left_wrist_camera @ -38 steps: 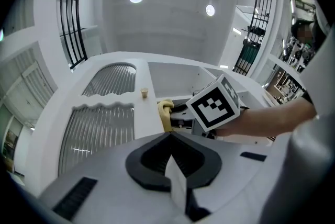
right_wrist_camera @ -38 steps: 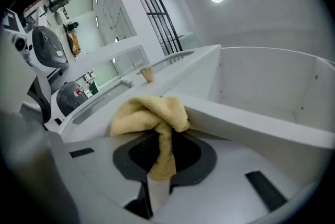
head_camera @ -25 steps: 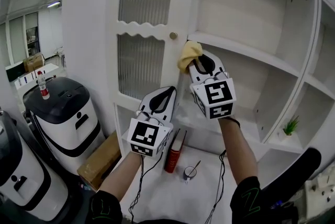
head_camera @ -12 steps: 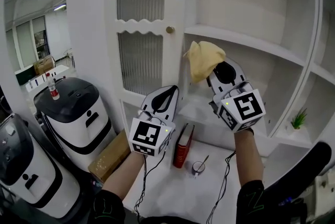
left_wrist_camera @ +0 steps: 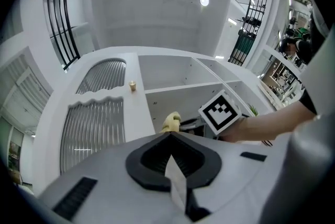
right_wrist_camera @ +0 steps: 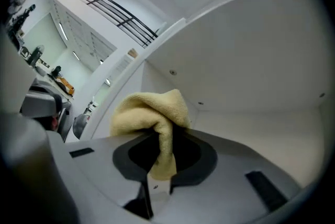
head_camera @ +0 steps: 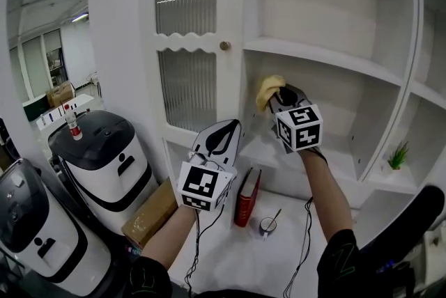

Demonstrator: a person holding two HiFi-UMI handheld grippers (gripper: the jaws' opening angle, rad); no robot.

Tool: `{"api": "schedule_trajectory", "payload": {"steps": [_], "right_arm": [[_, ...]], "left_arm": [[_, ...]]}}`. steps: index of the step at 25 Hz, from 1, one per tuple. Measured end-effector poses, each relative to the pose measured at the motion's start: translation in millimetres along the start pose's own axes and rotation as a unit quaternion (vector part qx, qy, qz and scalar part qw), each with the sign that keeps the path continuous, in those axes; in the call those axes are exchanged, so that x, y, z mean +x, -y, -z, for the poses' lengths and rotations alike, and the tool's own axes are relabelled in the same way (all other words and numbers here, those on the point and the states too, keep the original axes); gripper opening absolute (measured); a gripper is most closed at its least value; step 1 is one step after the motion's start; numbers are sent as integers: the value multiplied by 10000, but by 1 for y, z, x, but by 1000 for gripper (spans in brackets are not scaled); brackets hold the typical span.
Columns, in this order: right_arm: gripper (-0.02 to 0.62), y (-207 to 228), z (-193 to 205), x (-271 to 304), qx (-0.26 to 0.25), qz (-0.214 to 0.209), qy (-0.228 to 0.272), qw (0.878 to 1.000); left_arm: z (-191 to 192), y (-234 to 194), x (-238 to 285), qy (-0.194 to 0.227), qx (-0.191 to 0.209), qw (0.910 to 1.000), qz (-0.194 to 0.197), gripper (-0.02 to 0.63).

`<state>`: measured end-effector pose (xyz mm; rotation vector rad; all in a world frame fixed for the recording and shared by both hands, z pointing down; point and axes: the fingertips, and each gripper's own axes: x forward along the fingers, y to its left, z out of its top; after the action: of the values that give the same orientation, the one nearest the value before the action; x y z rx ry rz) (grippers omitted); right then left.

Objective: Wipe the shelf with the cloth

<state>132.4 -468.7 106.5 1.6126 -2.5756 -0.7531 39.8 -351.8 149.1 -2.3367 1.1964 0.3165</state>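
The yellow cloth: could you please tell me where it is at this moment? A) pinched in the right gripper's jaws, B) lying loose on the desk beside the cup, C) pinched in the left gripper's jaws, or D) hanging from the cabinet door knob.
A: the right gripper view shows the yellow cloth clamped between the jaws of the right gripper, while the left gripper has its jaws together on nothing.

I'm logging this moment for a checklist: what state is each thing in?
right claw: shut on the yellow cloth
yellow cloth: bunched, pinched between its jaws
left claw: shut, nothing held
cabinet door: closed
red book: standing on end
cup: upright, spoon inside
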Motion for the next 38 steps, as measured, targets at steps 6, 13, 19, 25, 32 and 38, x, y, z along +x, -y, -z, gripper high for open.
{"api": "schedule_trajectory", "payload": {"steps": [6,13,19,25,32,38], "right_arm": [[52,-10,27,37,-232,160,-382,9989],[51,-30,24,33,-1189,315,-386,9917],[52,-53,5,12,-1600,214,-94,9868],[51,-73,-14,-4,-1566,-129,218,9873],[52,-91,-28,-23,-1371,-465,517,9881],[52,-104,-47,-52,-1072,-1254,936,9819]], "left_arm": [[12,0,-9,20,-168,9999,-22,-2],[30,-11,-16,-105,-225,9997,-10,-2],[35,4,-4,-35,-433,9988,217,-2],[43,14,-1,-35,-626,9975,336,-2],[51,15,-4,-84,-696,9970,314,-2],[63,35,1,-215,-739,9960,460,-2]]}}
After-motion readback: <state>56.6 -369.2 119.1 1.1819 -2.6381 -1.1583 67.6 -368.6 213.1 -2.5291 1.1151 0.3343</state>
